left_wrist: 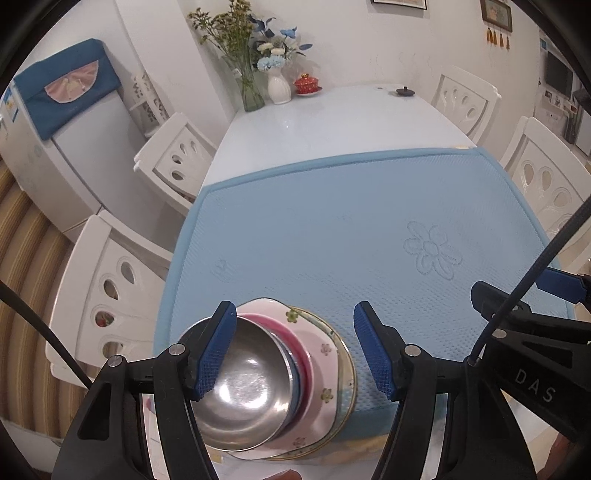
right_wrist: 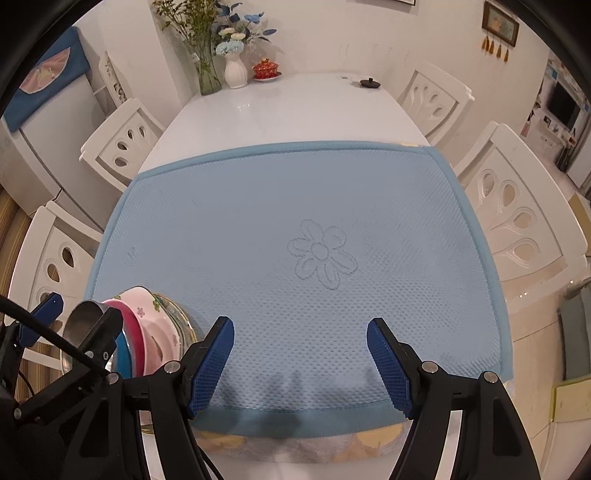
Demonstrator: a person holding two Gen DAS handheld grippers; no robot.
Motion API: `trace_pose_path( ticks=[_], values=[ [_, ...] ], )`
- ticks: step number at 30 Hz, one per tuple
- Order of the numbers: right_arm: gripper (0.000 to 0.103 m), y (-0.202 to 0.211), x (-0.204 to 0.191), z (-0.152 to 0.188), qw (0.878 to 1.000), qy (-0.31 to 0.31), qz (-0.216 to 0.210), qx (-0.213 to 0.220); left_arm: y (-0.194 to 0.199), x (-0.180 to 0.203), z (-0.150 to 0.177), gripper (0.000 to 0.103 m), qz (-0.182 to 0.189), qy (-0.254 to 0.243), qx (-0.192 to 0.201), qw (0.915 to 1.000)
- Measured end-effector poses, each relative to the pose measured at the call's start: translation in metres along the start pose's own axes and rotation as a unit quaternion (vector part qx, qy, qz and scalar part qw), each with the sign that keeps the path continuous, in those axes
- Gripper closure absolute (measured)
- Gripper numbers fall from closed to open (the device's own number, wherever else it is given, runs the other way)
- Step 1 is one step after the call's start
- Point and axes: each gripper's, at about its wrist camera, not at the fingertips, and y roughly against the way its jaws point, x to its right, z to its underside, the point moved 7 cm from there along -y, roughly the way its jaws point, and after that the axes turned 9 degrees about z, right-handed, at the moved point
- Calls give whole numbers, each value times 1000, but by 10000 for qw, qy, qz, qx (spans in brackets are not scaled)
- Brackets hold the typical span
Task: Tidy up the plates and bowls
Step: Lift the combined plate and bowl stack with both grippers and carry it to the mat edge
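- The left gripper hovered over the stack, its fingers spread wide and empty; the right gripper was likewise open over bare mat.
- The steel bowl topped nested bowls and the floral plate at the blue mat's near-left corner: probably light, slippery; grip the rim.
- Far across the surface stood vases, well clear.

Home dining room: white table ringed by carved white chairs, blue mat, flower vases against wall, covered fridge at left, framed picture.
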Motion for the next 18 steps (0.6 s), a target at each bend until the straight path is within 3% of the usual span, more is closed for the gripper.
trace_pose_path(
  ticks=[18],
  values=[
    [31,-17,26,-13,9999,59,-75,-74,-14,22,-4,39,-13,44,-170,9998]
  ],
)
